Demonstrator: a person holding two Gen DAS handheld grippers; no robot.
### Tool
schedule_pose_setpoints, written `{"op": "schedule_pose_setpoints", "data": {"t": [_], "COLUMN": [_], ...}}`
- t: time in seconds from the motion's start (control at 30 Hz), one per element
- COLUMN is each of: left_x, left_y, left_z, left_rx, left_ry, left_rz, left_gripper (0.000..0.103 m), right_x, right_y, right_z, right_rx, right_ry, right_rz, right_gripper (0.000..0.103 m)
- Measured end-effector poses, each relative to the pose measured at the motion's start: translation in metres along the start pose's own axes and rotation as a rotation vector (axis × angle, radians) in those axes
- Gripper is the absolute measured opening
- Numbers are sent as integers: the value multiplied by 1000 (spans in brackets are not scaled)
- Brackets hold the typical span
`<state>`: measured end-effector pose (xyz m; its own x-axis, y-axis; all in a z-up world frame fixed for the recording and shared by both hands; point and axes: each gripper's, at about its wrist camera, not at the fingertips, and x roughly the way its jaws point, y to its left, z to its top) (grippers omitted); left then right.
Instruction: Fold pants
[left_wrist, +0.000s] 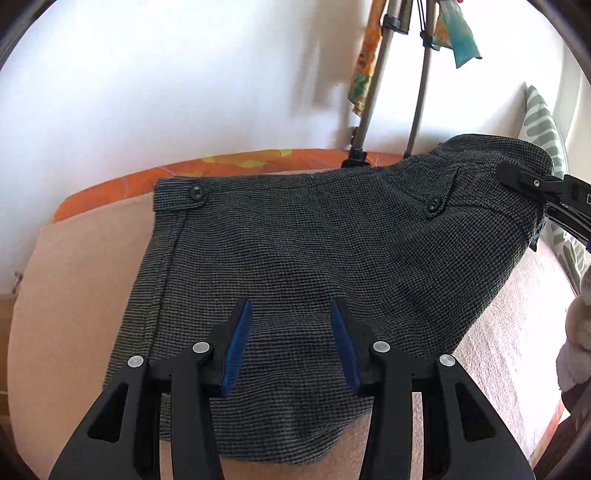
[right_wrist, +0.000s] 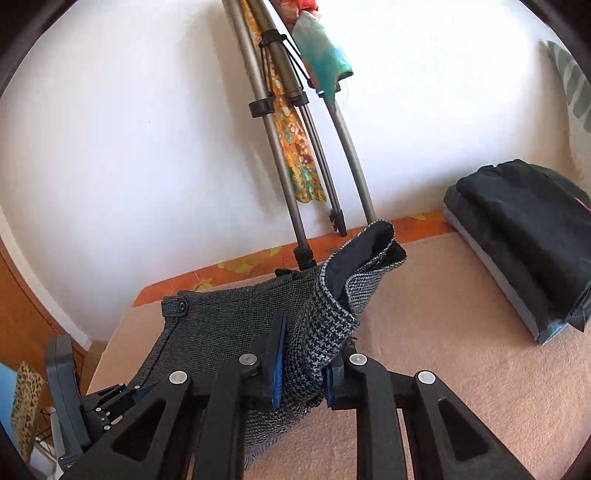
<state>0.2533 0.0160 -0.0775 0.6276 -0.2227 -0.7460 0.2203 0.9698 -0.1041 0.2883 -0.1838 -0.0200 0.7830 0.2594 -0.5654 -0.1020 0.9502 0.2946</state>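
Dark grey houndstooth pants (left_wrist: 288, 251) lie on a peach bed cover (left_wrist: 74, 280), waistband with two black buttons toward the far wall. My left gripper (left_wrist: 291, 317) is open, its blue pads hovering just above the cloth near its front part. My right gripper (right_wrist: 304, 350) is shut on the pants' right edge (right_wrist: 325, 332) and lifts it off the bed, so the black lining shows. It shows in the left wrist view (left_wrist: 532, 182) at the far right, clamped on the raised corner.
Grey tripod legs (right_wrist: 280, 155) stand against the white wall behind the bed, with colourful cloths hanging on them. A stack of folded dark clothes (right_wrist: 517, 236) lies on the bed at the right. An orange patterned sheet edge (left_wrist: 221, 166) runs along the far side.
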Motion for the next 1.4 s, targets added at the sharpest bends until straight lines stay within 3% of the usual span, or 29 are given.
{"op": "schedule_pose_setpoints", "data": {"t": [0.33,0.5,0.7,0.8,1.03,1.17,1.3,1.4], "left_x": [-82,-109,-117,-121,-119,-118,-115,-108], "left_y": [124,163,177,180,176,162,142,118], "left_z": [-30,-43,-47,-49,-47,-40,-30,-20], "left_rx": [-193,-279,-315,-317,-319,-302,-276,-233], "left_ry": [-88,-126,-134,-133,-135,-143,-157,-156], "left_rz": [160,208,241,243,230,209,160,109], "left_gripper": [43,43,43,43,43,43,43,43], "right_x": [26,59,106,117,130,109,70,46], "right_y": [123,204,269,279,270,262,233,199], "right_z": [-2,-36,-90,-111,-114,-104,-76,-52], "right_rx": [-331,-585,-797,-848,-856,-794,-685,-612], "right_ry": [19,73,170,193,239,252,226,178], "right_rz": [81,95,100,89,135,278,416,435], "right_gripper": [12,10,9,9,9,34,39,51]}}
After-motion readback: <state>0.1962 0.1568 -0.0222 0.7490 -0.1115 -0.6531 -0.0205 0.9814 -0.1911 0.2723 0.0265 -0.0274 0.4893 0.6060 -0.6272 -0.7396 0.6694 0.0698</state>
